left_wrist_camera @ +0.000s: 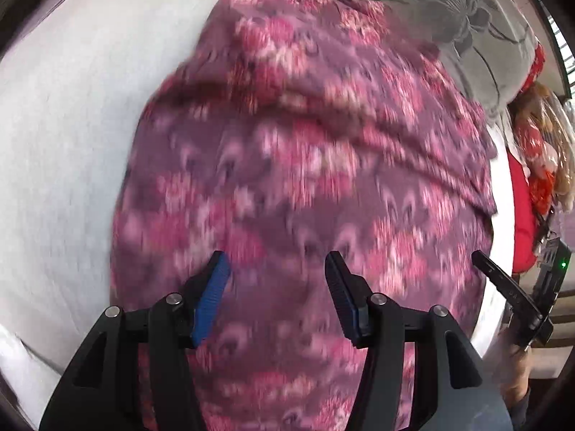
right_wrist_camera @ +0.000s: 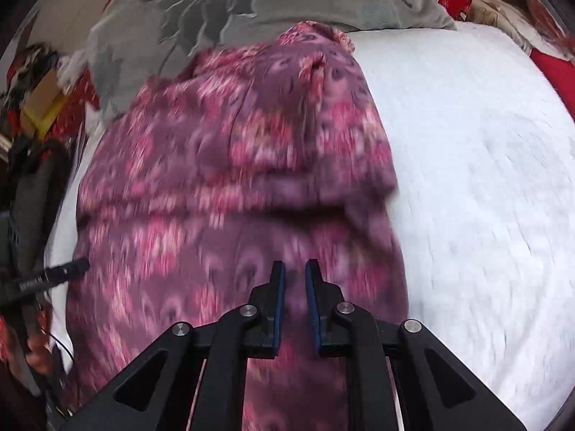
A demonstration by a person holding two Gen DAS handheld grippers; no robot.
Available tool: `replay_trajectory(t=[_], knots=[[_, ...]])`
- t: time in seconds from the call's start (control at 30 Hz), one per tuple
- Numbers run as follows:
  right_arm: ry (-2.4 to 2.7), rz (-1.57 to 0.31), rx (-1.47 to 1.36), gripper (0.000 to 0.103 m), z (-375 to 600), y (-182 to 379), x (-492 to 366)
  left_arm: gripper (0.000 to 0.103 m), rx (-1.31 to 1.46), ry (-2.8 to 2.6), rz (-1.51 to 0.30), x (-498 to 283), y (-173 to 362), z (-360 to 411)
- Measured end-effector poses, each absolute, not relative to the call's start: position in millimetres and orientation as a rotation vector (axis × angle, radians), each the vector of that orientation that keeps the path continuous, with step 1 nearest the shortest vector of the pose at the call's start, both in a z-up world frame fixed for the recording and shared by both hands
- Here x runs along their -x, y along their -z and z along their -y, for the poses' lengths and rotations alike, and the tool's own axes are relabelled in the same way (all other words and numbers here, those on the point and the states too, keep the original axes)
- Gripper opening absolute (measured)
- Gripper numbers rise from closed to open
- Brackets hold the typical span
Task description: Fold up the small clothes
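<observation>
Spread ahead of and beneath both sets of jaws: a purple garment of thin woven cloth printed with pink and cream flowers (left_wrist_camera: 305, 165), lying on a white, nubbly bed cover (left_wrist_camera: 72, 125). Soft and crumpled in shape — one thick fold ridge running crosswise beyond the jaws, shallower creases past it, the far end narrowing to a bunched tip. Blurred by motion in both views, so finer weave cannot be told.

Left gripper (left_wrist_camera: 278, 287), black plastic with ribbed blue pads: jaws spread wide apart, released, nothing between them but the floral cloth below. Contact with the cloth cannot be told.

Right gripper (right_wrist_camera: 295, 283), same build: jaws drawn close with a narrow gap left between the pads, floral cloth showing through the gap — whether they pinch any of it cannot be told.

Beyond the garment's far end, a grey velvety pillow with a large embossed flower (right_wrist_camera: 222, 3). Right of the left jaws, at the bed's edge, red patterned fabric (left_wrist_camera: 524, 222).
</observation>
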State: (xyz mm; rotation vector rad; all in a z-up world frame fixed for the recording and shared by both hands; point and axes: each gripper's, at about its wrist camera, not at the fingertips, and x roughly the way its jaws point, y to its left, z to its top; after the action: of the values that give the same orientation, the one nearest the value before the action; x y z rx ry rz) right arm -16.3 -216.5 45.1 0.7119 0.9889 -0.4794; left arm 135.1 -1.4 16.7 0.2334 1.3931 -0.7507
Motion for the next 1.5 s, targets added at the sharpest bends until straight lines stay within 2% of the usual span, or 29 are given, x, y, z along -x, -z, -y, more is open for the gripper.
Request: replay_trajectory(t=[0.07,0.13,0.27,0.47,0.53,0.8,0.97,1.03,1.17,1.2,1.23,1.27,1.3,1.33,1.5], knots=[[0.477,-0.986,-0.715,0.015,204,-46,32,0.054,-0.262,0.764,-1.39,-122,-18,-7],[0.46,-0.999,-0.737,0.022,191,-45,49,0.054,-0.282,0.782,-1.412,-109,-18,-19],[0.455,-1.011,-0.716,0.023,160,-43,81,0.054,-0.298,0.809,-1.457,-93,-18,-51],[0.455,-1.012,-0.742,0.03,132,-47,121,0.054,-0.301,0.806,-1.475,-101,-28,-95],[0.454,-1.001,-0.775,0.039,125,-45,143,0.054,-0.304,0.786,-1.493,-101,-24,-115],[0.34,-0.901,-1.097,0.059,108,-5,212,0.055,-0.107,0.824,-1.663,-104,-2,-177],[0.255,-0.806,-1.288,0.06,107,31,216,0.057,-0.094,0.831,-1.684,-101,-4,-185],[0.207,-0.774,-1.349,0.067,106,43,210,0.062,-0.107,0.849,-1.686,-96,-6,-182],[0.131,-0.78,-1.394,0.068,98,59,196,0.061,-0.177,0.871,-1.642,-83,-13,-181],[0.113,-0.764,-1.406,0.067,96,60,195,0.05,-0.199,0.873,-1.632,-78,-14,-179],[0.096,-0.741,-1.412,0.061,95,59,195,0.025,-0.224,0.878,-1.62,-73,-16,-178],[0.075,-0.718,-1.408,0.054,93,56,196,0.012,-0.249,0.891,-1.614,-69,-17,-176],[0.042,-0.695,-1.4,0.028,92,52,197,0.003,-0.253,0.914,-1.627,-66,-17,-174],[0.018,-0.684,-1.378,0.009,89,45,196,0.003,-0.237,0.928,-1.637,-63,-18,-173],[-0.015,-0.63,-1.224,0.009,84,-6,198,0.003,-0.106,0.98,-1.616,-69,-34,-174]])
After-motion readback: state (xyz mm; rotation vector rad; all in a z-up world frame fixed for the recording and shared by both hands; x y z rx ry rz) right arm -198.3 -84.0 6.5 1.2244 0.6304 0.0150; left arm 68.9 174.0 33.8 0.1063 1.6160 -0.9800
